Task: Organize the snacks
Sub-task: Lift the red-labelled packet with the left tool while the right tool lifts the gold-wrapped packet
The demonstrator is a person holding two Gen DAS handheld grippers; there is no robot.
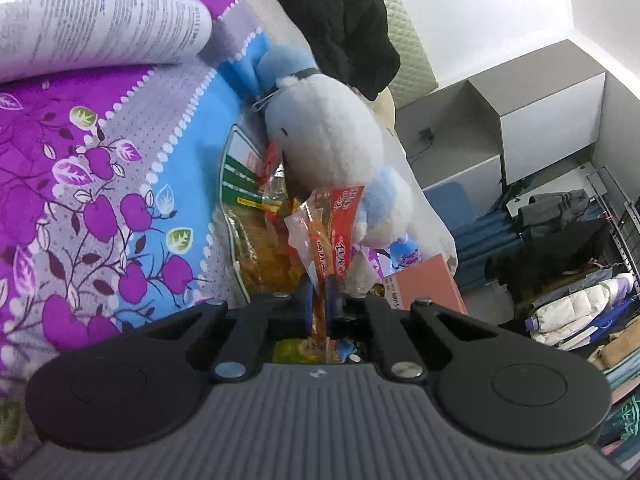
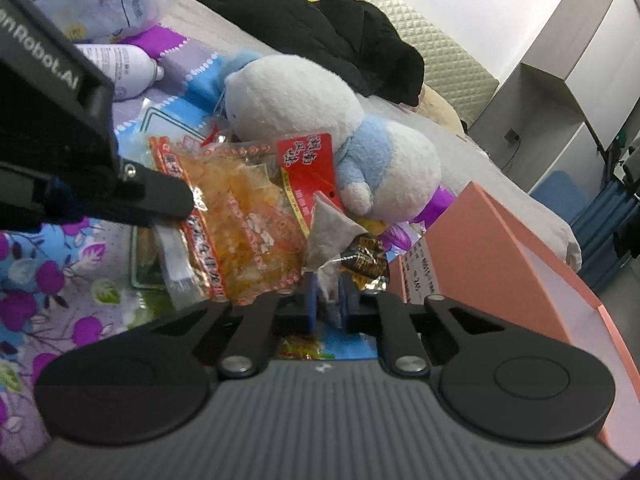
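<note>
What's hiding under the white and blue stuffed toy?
Snack bags poke out from under the stuffed toy: a big orange bag, a red packet and a green-edged bag. The flowery bedsheet lies below. Anything further underneath is covered.

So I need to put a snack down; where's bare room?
Free: the open pink box right of the pile, and bare floral sheet left of it. Crowded: snack packets heaped against the plush toy.
</note>
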